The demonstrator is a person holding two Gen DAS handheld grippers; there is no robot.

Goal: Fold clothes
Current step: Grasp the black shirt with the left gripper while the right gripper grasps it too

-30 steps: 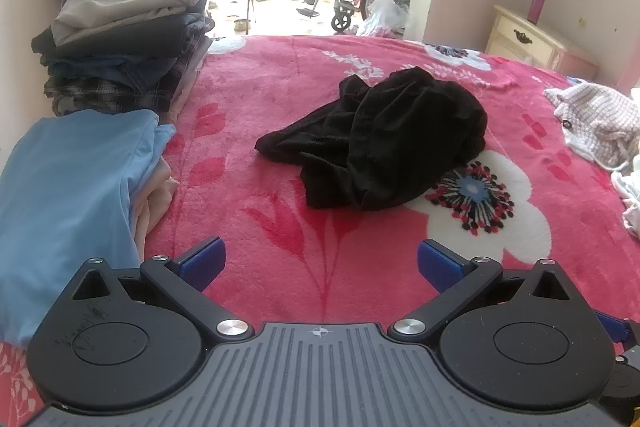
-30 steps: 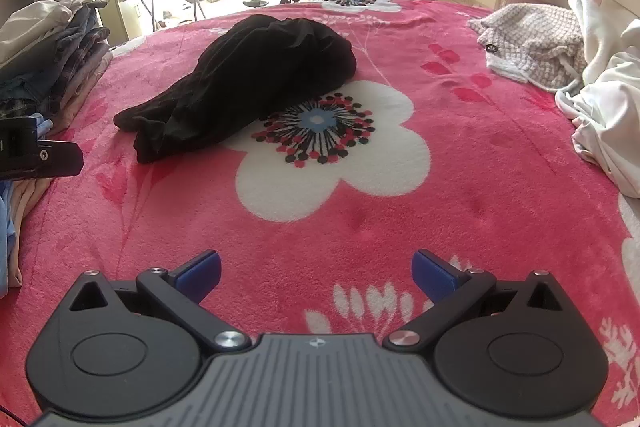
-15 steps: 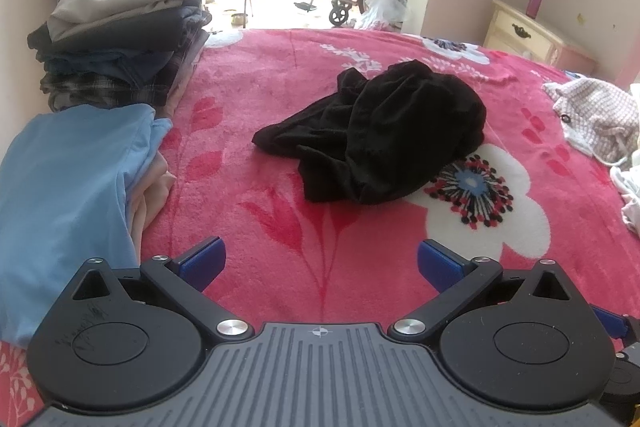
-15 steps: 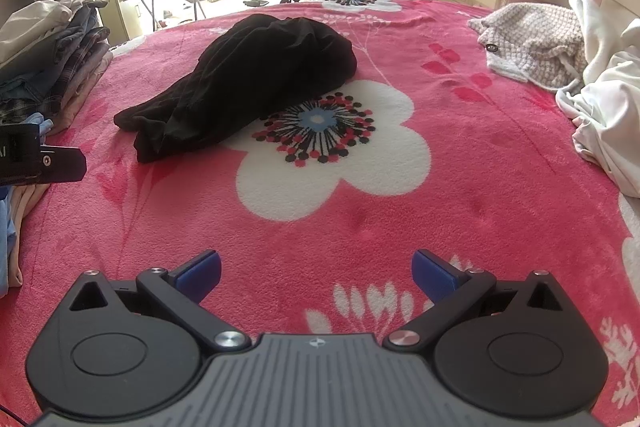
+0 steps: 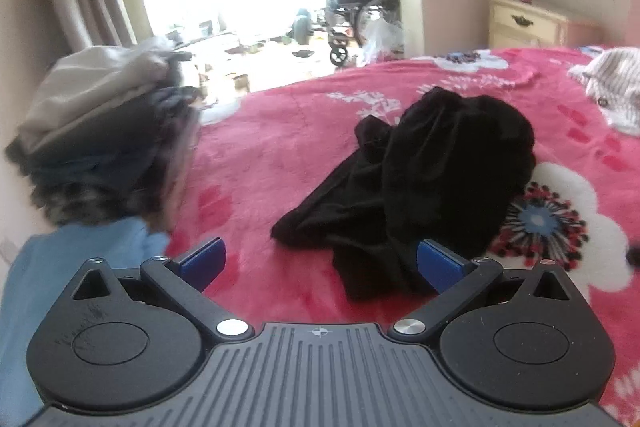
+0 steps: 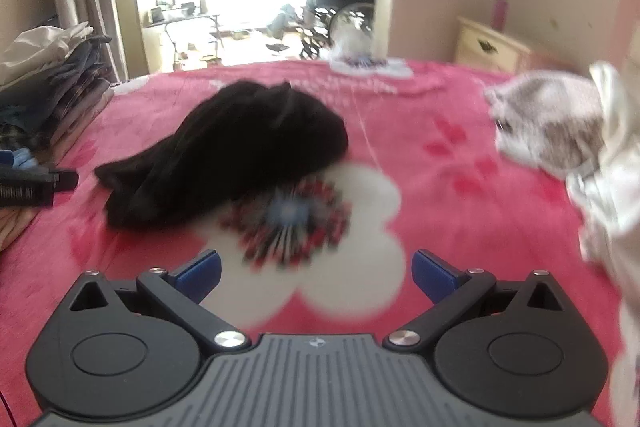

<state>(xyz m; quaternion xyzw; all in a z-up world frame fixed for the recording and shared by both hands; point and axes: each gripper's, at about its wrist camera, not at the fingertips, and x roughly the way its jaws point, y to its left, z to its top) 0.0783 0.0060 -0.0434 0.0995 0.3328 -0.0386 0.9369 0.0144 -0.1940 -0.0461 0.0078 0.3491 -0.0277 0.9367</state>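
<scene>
Black fabric: the black garment [image 5: 420,187] lies crumpled in a heap near the middle of the bed [image 5: 280,155], partly over the white flower print; not folded as it lies
Handling: looks soft, light and limp; it should drape and slide on the plush blanket, so I judge a pinch at an edge or hem will hold better than a grab into the bulk
Where to hold: the flatter tail of cloth toward the bed's near left side looks easiest to catch; which part of the garment it is I cannot tell
Left gripper [image 5: 320,263]: fingers spread wide, nothing between them, near the garment's close edge
Right gripper [image 6: 316,273]: likewise wide and holding nothing, over the flower print, garment ahead to its left
Left edge of bed: folded stack [image 5: 100,131] and light blue cloth [image 5: 72,259]
Right edge: checked garment [image 6: 552,123] and white cloth [image 6: 612,179], unfolded
Open room: bare blanket in front of and right of the heap for spreading it out
</scene>
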